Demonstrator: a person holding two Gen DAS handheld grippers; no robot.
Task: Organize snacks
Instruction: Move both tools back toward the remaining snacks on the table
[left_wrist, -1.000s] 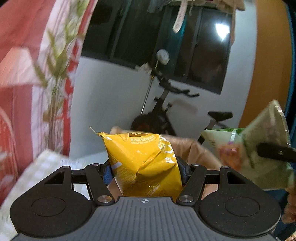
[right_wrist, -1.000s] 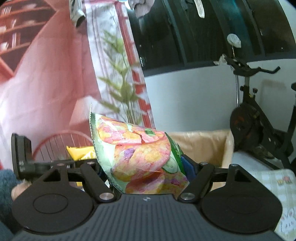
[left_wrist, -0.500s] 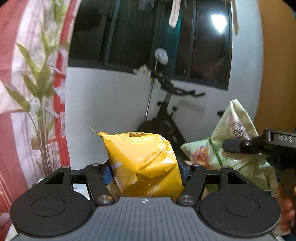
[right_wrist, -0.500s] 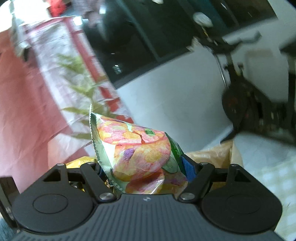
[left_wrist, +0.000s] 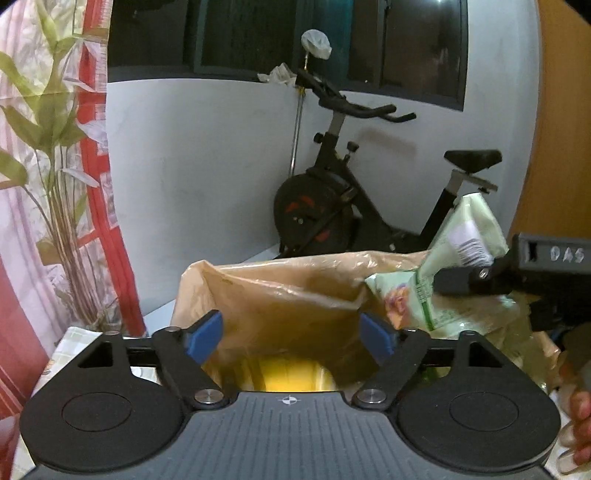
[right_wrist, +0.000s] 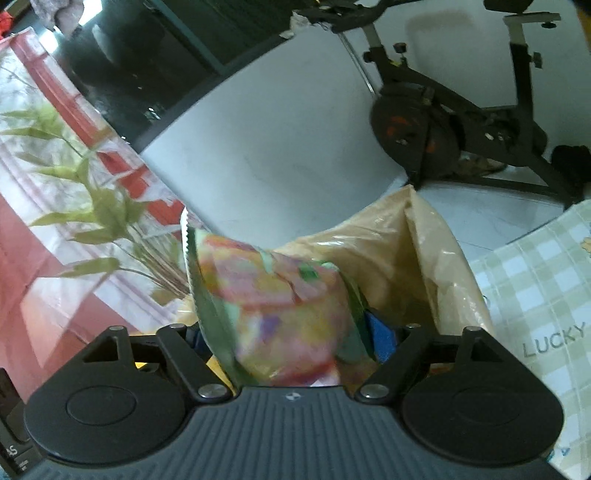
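My left gripper (left_wrist: 290, 332) hangs over the mouth of a tan plastic bag (left_wrist: 280, 295), jaws opening and nothing between the blue pads. The yellow snack bag (left_wrist: 291, 378) lies below them inside the tan bag. In the left wrist view, one finger (left_wrist: 465, 282) of my right gripper crosses a pale green snack bag (left_wrist: 465, 243) at the tan bag's right rim. In the right wrist view, that green and pink snack bag (right_wrist: 273, 306) stands blurred between the jaws of my right gripper (right_wrist: 288, 336). They are opening, and the right blue pad (right_wrist: 382, 338) is bare beside it.
An exercise bike (left_wrist: 332, 206) stands against the white wall behind the tan bag. A red curtain with a leaf print (left_wrist: 48, 155) hangs to the left. A green checked cloth (right_wrist: 535, 280) covers the surface at the right. A person's hand (left_wrist: 576, 424) holds the right gripper.
Both grippers came over the tan bag. The left jaws spread and the yellow bag dropped out of them into it. The right jaws widened, and the green bag now looks blurred.
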